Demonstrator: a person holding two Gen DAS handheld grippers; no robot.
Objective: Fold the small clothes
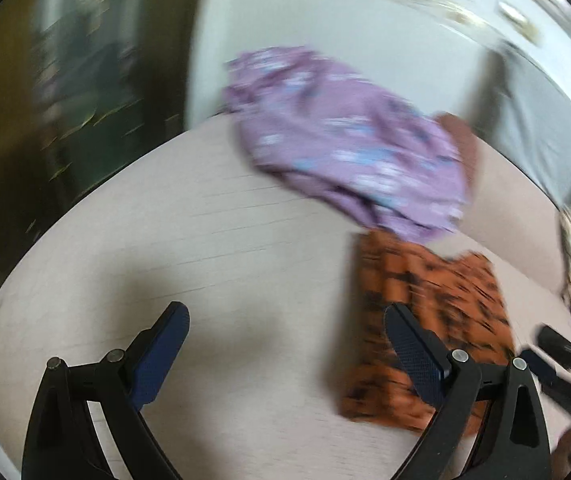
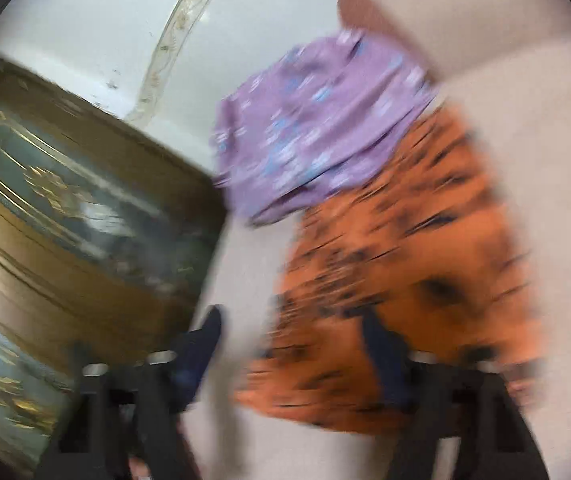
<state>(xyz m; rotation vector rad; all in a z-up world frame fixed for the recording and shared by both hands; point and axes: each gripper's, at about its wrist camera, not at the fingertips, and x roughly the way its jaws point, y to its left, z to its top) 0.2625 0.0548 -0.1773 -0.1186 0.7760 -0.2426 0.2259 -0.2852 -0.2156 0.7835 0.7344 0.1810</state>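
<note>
Your left tongs gape wide and empty over the pale wooden table, and your right tongs stand open beside the folded orange black-striped cloth.

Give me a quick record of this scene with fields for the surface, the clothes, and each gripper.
surface: pale table
clothes: purple patterned garment, crumpled; orange and black garment, lying flat in front of it, edges meeting
left gripper: open, nothing between its fingers, over bare table
right gripper: open, nothing gripped, at the orange garment's near edge
image quality: both views motion-blurred
</note>
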